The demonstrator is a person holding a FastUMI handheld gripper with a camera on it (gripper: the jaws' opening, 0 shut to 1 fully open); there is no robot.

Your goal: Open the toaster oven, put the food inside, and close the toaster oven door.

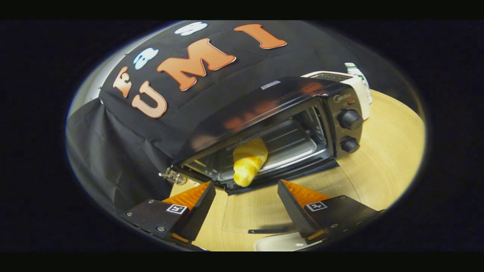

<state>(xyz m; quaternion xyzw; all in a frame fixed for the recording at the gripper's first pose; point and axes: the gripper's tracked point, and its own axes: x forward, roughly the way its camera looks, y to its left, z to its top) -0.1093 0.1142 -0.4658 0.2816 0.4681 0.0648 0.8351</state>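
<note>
Toaster oven (283,124), glossy black, holds a ridged golden croissant (249,160) on its metal tray; gripper (245,196) fingers spread, empty.

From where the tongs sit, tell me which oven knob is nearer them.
The lower knob on the toaster oven; the upper knob sits above it, farther off. The tongs hang open before the croissant.
</note>
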